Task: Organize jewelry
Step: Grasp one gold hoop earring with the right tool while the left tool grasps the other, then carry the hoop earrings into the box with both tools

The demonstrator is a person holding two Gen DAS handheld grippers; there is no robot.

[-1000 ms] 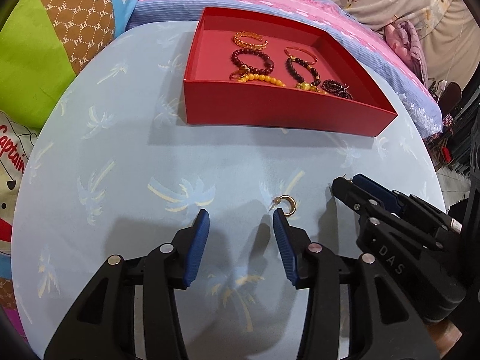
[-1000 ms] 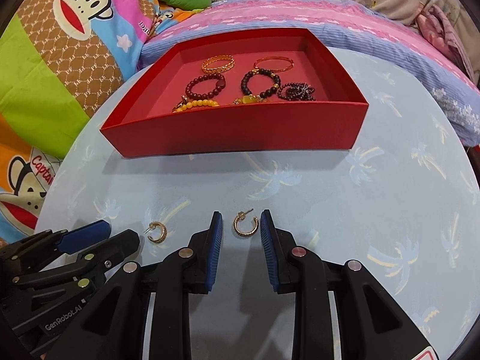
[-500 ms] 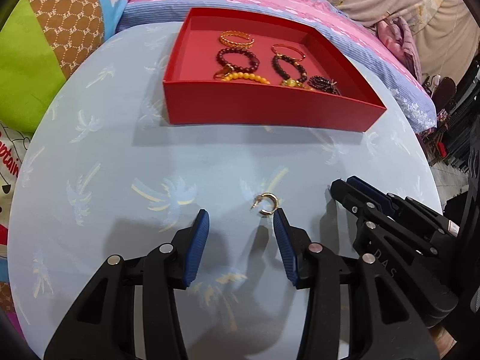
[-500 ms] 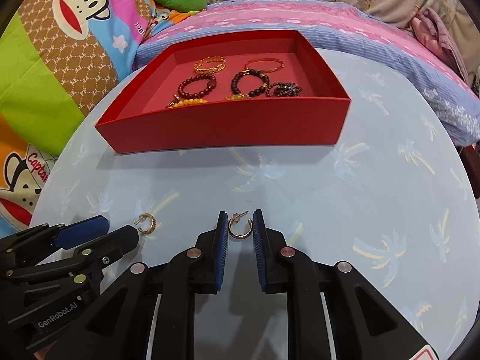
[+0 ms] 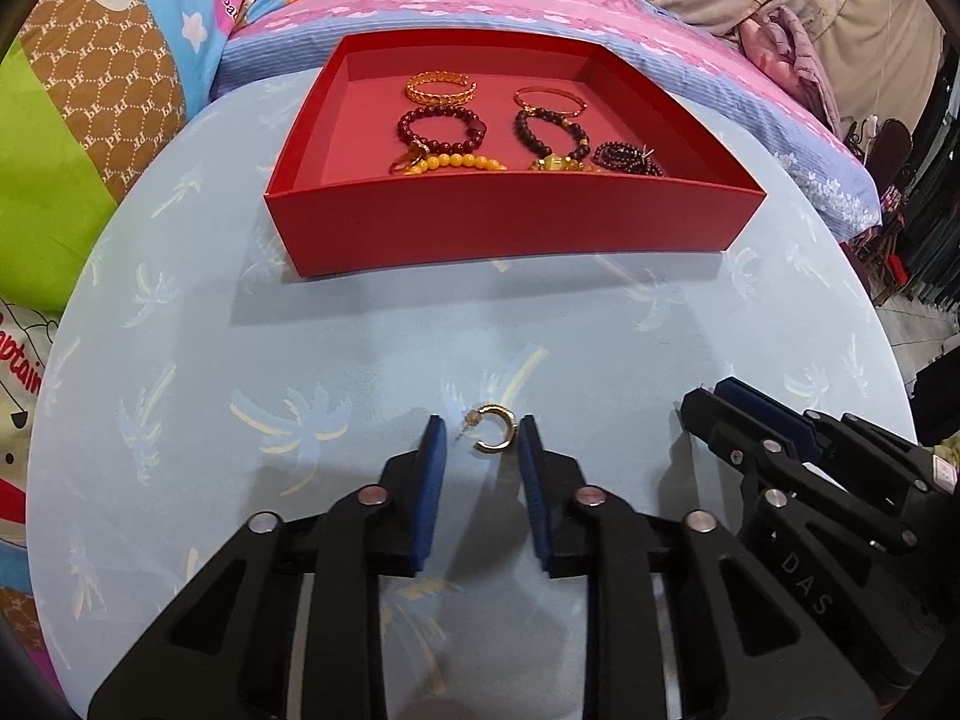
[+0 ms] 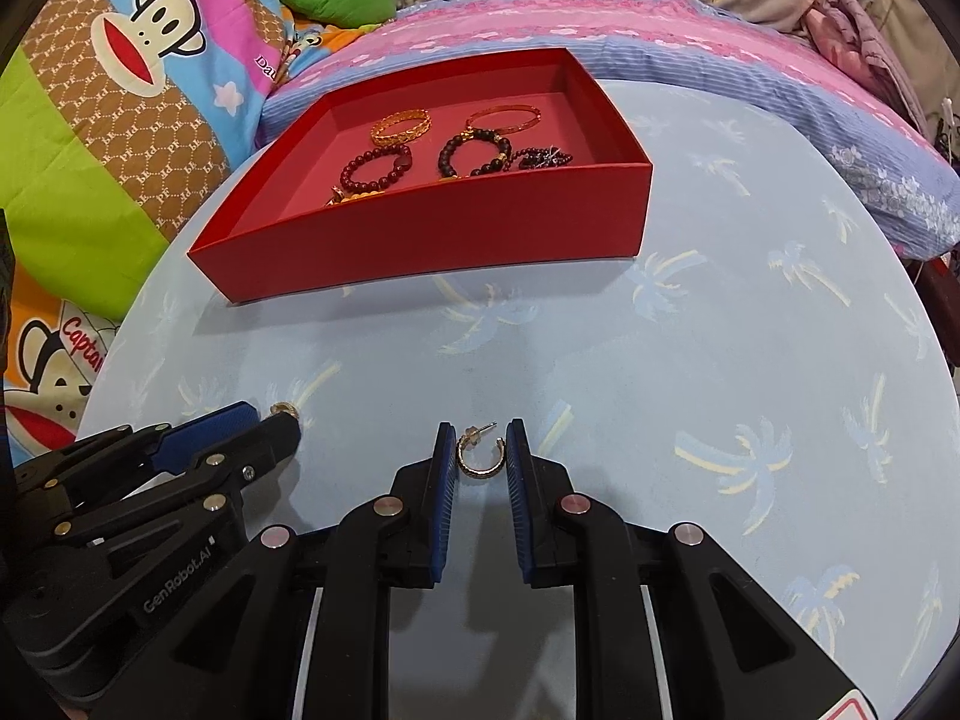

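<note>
A gold hoop earring (image 5: 495, 429) lies on the light-blue table between the fingers of my left gripper (image 5: 480, 438), whose blue pads stand a little apart from it on both sides. A second gold hoop earring (image 6: 477, 450) sits between the pads of my right gripper (image 6: 479, 447), which touch it on both sides. The first earring also shows in the right wrist view (image 6: 285, 410) at the left gripper's tip. A red tray (image 5: 510, 228) at the back holds several bracelets, gold ones and dark beaded ones (image 5: 441, 129).
The round table (image 6: 720, 360) has a palm-print cloth. Bright cartoon bedding (image 6: 120, 120) and a pink-striped blanket (image 6: 600, 18) lie behind and to the left. The right gripper's body (image 5: 810, 480) sits close to the right of the left gripper.
My left gripper has shifted right so the earring lies between its fingers, and the fingers have narrowed. My right gripper has closed in on its earring.
</note>
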